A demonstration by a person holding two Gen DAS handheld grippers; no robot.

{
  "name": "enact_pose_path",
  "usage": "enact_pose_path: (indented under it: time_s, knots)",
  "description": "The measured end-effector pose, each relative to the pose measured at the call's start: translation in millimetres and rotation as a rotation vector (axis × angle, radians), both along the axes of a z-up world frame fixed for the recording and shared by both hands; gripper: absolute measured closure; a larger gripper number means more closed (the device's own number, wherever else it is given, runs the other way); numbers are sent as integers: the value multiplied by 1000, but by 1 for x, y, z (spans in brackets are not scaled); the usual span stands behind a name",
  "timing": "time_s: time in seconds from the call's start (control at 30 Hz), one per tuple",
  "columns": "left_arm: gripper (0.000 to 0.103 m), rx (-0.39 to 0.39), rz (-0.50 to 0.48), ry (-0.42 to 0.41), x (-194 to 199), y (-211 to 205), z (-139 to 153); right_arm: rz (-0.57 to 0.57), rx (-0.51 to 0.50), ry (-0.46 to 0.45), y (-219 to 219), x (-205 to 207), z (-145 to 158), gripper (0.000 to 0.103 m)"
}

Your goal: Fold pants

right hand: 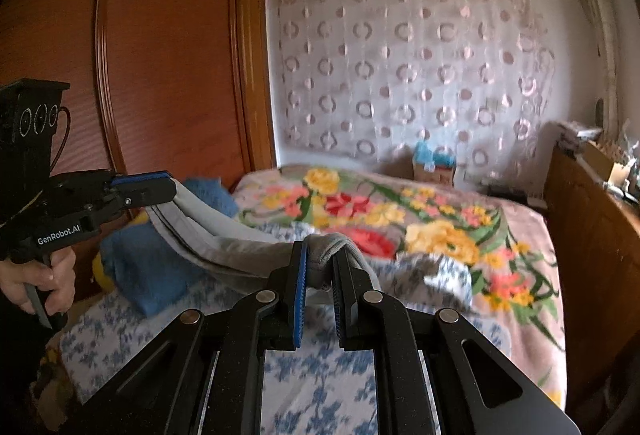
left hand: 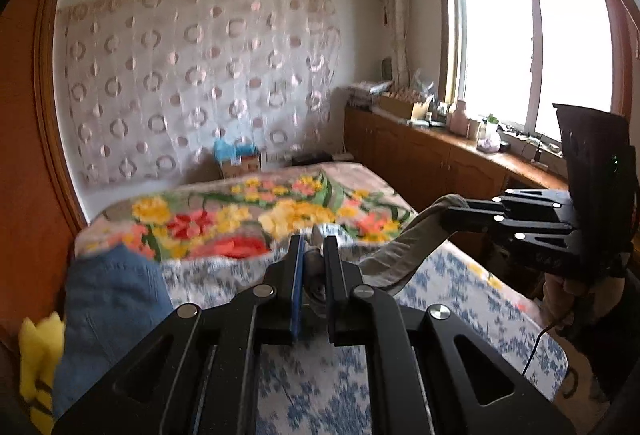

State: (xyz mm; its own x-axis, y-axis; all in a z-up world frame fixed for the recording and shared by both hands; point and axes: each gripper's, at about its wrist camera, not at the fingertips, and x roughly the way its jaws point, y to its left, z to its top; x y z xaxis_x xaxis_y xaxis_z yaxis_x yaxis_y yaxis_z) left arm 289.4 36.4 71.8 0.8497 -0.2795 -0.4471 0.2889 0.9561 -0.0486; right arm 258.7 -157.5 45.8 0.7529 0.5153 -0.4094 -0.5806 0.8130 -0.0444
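Observation:
Grey pants (right hand: 224, 235) hang stretched between my two grippers above the bed. In the right wrist view my right gripper (right hand: 322, 251) is shut on a bunched grey edge of them. Further left, the left gripper (right hand: 172, 191) clamps the other end, and a hand (right hand: 52, 279) holds its handle. In the left wrist view my left gripper (left hand: 314, 241) is shut on grey cloth. From there the pants (left hand: 400, 251) run as a band to the right gripper (left hand: 447, 213), which pinches them. The lower part of the pants is hidden behind the grippers.
The bed has a blue-and-white flowered sheet (left hand: 460, 275) and, farther back, a bright flowered blanket (left hand: 240, 211). A blue cloth (right hand: 148, 267) and a yellow plush toy (left hand: 38, 355) lie at its left edge. A wooden wardrobe (right hand: 160, 55) stands left, and a cluttered low cabinet (left hand: 420, 163) under the window stands right.

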Motion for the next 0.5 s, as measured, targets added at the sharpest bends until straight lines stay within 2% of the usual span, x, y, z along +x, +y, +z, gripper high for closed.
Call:
enact_pose_path:
  time_s: [0.17, 0.3, 0.5]
  knots:
    - [93, -2, -8, 45, -12, 0, -17, 9, -37, 51, 9, 0, 5, 91]
    - [93, -4, -17, 55, -25, -1, -20, 14, -60, 64, 5, -1, 20, 91]
    - [93, -5, -21, 58, -33, -2, -20, 12, -70, 83, -3, -20, 23, 91]
